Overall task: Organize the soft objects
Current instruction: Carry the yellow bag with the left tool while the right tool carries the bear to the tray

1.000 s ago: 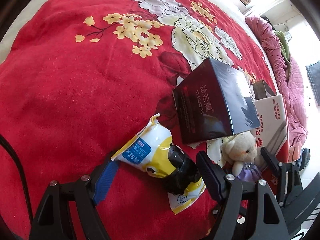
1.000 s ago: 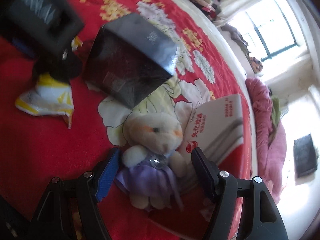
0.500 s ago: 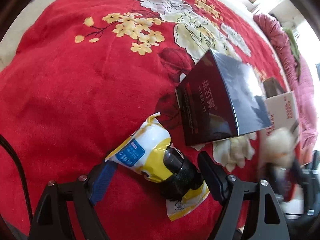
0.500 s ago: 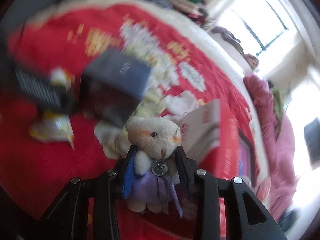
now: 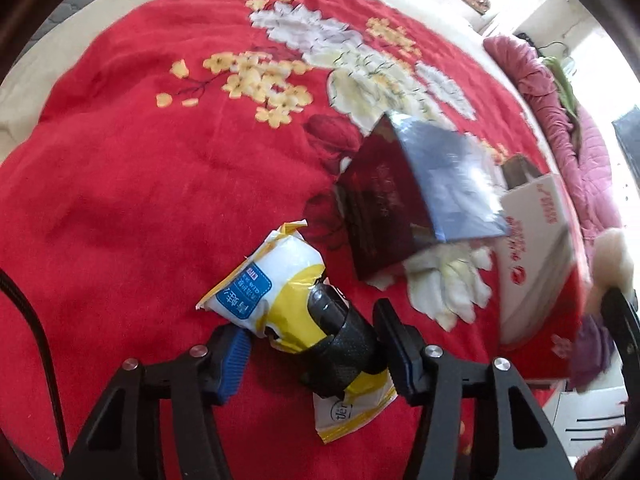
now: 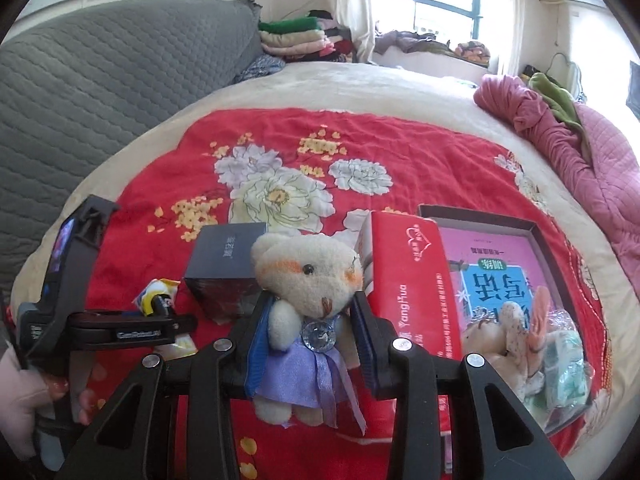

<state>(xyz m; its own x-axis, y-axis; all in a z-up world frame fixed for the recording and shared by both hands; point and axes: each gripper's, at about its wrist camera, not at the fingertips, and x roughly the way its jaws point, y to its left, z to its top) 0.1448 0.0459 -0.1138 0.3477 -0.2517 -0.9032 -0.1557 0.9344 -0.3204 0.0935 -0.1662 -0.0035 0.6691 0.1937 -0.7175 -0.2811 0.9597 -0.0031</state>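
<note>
While you are lifting plush bear (image 6: 306, 280) clear of red blanket (image 6: 280, 136), right gripper (image 6: 308, 340) is pinching it at body, pads pressing both sides; left gripper (image 5: 312, 350) is closing around yellow-white snack pouch (image 5: 280, 284), black cylinder (image 5: 340, 344) lying on top, right pad touching cylinder, left pad just short of pouch. Open tray (image 6: 532, 228) beside red carton (image 6: 408, 280) is already holding few soft items; bear and pouch are still waiting for placement, dark box (image 6: 228, 268) sitting untouched
</note>
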